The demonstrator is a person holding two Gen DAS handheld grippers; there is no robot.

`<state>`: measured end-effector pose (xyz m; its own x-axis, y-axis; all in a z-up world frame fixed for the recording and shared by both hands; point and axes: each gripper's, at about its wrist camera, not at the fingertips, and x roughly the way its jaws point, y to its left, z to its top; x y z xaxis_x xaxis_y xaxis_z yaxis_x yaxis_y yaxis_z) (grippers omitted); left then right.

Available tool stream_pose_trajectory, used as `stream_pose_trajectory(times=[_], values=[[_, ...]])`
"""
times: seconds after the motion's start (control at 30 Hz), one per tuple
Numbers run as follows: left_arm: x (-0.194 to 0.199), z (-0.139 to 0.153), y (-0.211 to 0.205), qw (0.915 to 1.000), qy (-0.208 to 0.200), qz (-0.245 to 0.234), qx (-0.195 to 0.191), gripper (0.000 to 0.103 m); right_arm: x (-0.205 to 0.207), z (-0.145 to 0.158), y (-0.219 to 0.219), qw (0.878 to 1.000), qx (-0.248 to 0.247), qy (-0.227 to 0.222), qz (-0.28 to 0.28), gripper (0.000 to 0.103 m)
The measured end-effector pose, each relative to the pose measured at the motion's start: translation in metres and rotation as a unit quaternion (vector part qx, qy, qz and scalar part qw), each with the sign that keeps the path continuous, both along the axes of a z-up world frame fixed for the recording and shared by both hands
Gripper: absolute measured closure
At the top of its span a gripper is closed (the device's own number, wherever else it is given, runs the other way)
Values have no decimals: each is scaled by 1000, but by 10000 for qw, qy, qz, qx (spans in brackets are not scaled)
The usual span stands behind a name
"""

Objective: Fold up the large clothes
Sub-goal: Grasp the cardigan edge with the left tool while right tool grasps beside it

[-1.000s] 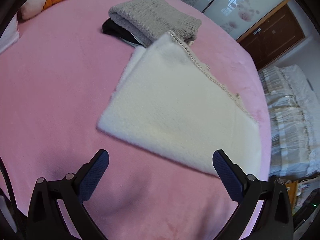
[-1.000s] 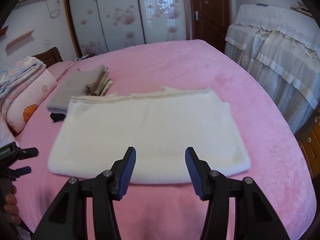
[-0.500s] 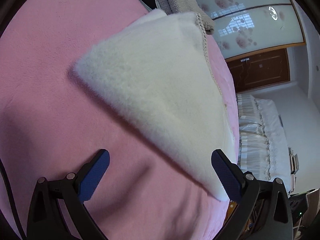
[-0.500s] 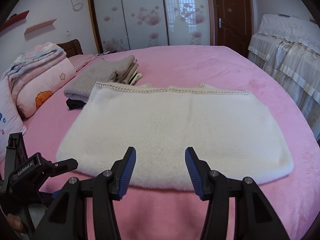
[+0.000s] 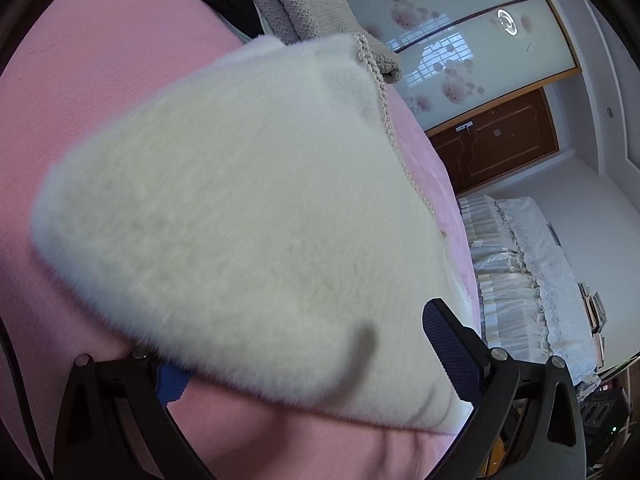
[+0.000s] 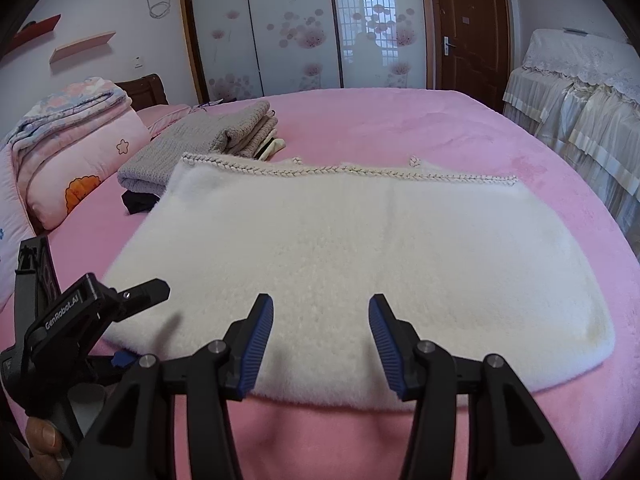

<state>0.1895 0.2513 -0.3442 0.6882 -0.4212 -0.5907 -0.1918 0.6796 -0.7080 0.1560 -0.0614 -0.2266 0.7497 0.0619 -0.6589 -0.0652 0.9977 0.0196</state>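
A white fluffy garment [image 6: 352, 256] with a braided far edge lies folded flat on the pink bed [image 6: 440, 132]. It fills the left wrist view [image 5: 240, 220]. My left gripper [image 5: 308, 352] is open at the garment's near left corner, one finger under the edge and hidden by the cloth, the other finger [image 5: 452, 348] above it. In the right wrist view the left gripper [image 6: 132, 320] sits at that same corner. My right gripper [image 6: 320, 336] is open, its fingertips over the garment's near edge.
A stack of folded grey knitwear [image 6: 208, 140] on a black item lies behind the garment at the left. Pink quilts and pillows [image 6: 76, 152] stand at far left. A lace-covered piece of furniture [image 6: 580, 92] stands right of the bed.
My left gripper has moved in low to the garment's near left corner, its open fingers now astride the edge. My right gripper has come closer to the near edge.
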Motion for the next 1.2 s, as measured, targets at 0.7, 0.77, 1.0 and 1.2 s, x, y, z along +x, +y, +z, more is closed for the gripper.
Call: stream_pose_trajectory(times=[0.7,0.77,1.0,1.2], values=[[30,-7,19,9975,173,669,-109,56,37,-2,-4,9995,67,138,279,86],[30,-4,16,9975,125,693,-7,68,44,-2,-8,9995,126,180,215,89],[25,34,-3,9952,-260,630,695,83,73,-12,-7,9992,-127,302,208,97],[21,70,-31,9873,-738,487,1321,84,93,-38,0,9968,-336,672,278,98]])
